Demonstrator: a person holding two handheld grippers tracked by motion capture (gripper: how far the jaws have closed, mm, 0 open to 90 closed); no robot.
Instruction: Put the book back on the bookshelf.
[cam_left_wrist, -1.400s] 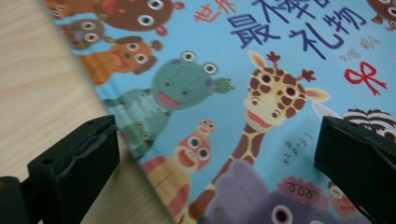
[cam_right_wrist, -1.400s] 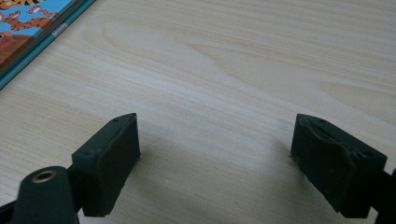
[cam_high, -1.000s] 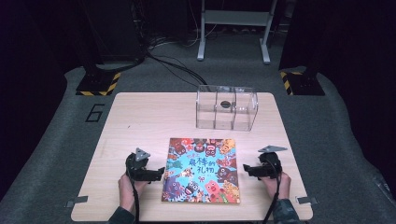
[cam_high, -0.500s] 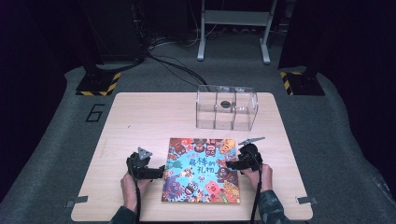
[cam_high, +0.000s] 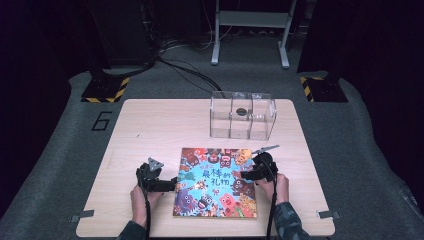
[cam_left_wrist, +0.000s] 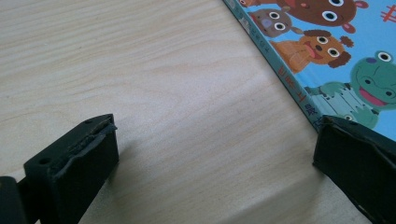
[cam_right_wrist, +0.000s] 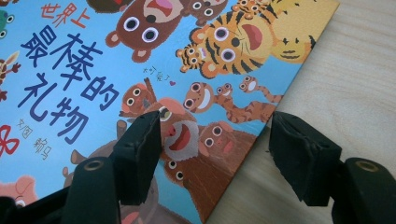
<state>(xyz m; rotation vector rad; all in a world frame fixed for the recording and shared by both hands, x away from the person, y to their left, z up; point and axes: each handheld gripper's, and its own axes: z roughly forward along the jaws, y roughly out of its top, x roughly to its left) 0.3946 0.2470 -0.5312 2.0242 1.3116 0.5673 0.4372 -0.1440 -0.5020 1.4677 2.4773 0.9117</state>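
Observation:
A colourful picture book (cam_high: 215, 182) with cartoon animals lies flat on the wooden table (cam_high: 160, 130), near its front. My left gripper (cam_high: 172, 184) rests at the book's left edge. In the left gripper view the left gripper (cam_left_wrist: 210, 158) is open wide over bare wood, one jaw next to the book's spine (cam_left_wrist: 299, 95). My right gripper (cam_high: 247, 174) sits at the book's right edge. In the right gripper view the right gripper (cam_right_wrist: 215, 140) has just been closing. One jaw is over the cover (cam_right_wrist: 93, 70), the other over the table, and the edge lies between them unpinched.
A clear plastic box (cam_high: 242, 115) with compartments stands at the back of the table, with a small dark round thing (cam_high: 241, 111) inside. The person's hands (cam_high: 280, 187) come in from the front edge. Dark floor, cables and stands surround the table.
The right gripper has moved left from the bare wood onto the book's right edge. The left gripper has stayed where it was.

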